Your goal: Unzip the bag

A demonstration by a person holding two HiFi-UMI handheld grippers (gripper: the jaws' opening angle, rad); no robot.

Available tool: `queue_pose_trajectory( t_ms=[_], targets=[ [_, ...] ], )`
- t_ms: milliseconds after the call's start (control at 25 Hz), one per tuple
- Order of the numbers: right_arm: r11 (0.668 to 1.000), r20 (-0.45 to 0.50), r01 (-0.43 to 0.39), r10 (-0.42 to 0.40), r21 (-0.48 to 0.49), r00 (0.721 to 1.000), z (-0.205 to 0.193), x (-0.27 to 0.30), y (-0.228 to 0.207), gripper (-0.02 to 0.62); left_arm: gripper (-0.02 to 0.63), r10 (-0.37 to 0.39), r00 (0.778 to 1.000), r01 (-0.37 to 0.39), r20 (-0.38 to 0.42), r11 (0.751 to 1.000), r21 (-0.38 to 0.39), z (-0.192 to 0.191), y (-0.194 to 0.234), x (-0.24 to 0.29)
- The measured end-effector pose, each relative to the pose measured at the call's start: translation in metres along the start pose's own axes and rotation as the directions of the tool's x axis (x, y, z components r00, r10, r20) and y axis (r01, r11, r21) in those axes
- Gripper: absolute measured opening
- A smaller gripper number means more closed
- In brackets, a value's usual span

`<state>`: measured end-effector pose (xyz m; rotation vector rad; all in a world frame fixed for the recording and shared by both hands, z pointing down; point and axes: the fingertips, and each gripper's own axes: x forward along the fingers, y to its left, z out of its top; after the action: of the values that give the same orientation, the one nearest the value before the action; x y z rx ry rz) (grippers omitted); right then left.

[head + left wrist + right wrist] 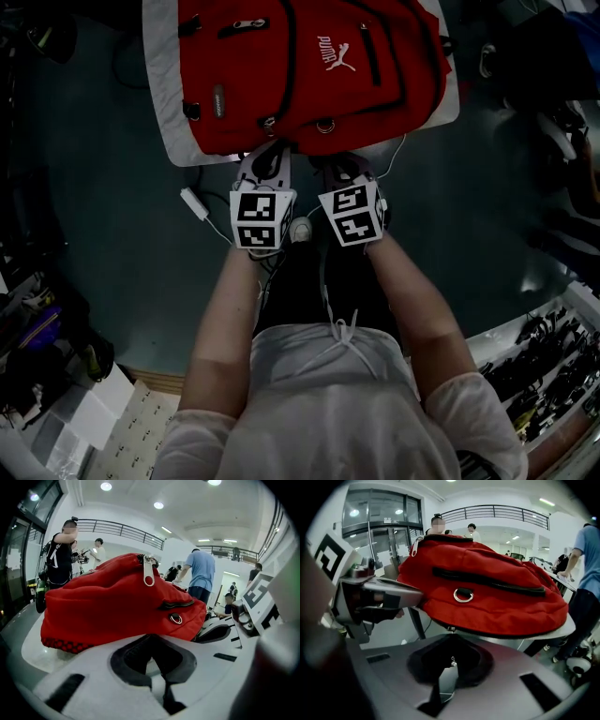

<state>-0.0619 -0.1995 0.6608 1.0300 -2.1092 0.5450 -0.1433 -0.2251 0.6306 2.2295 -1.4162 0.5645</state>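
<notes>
Head view puts the bag [300,66] on the table [161,94], just ahead of our left gripper [265,161] and right gripper [336,167], both closed on nothing. Tugging the pull [148,571] unbraced, we might drag the bag off.

The head view is dim and underexposed, its corners sinking to black; only the red bag [309,66] shows colour. Both gripper views are bright under ceiling lights [106,486], strongly bent at the rounded dark edges, with the near jaws and small zipper pull [451,661] blurred.
</notes>
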Motion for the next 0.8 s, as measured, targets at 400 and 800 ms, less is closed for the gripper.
queue_pose_trajectory(
  t_ms=[400, 800],
  targets=[
    [0.999, -0.074, 0.036, -0.035, 0.011, 0.997, -0.023, -0.021, -0.051, 0.028, 0.020, 0.035, 0.999, -0.034, -0.029, 0.999, 0.008, -0.002, 0.001, 0.000],
    [0.997, -0.139, 0.081, -0.080, 0.003, 0.987, -0.040, -0.042, -0.113, 0.028, 0.020, 0.066, 0.996, -0.065, -0.058, 0.998, 0.008, -0.004, 0.002, 0.000]
  ],
)
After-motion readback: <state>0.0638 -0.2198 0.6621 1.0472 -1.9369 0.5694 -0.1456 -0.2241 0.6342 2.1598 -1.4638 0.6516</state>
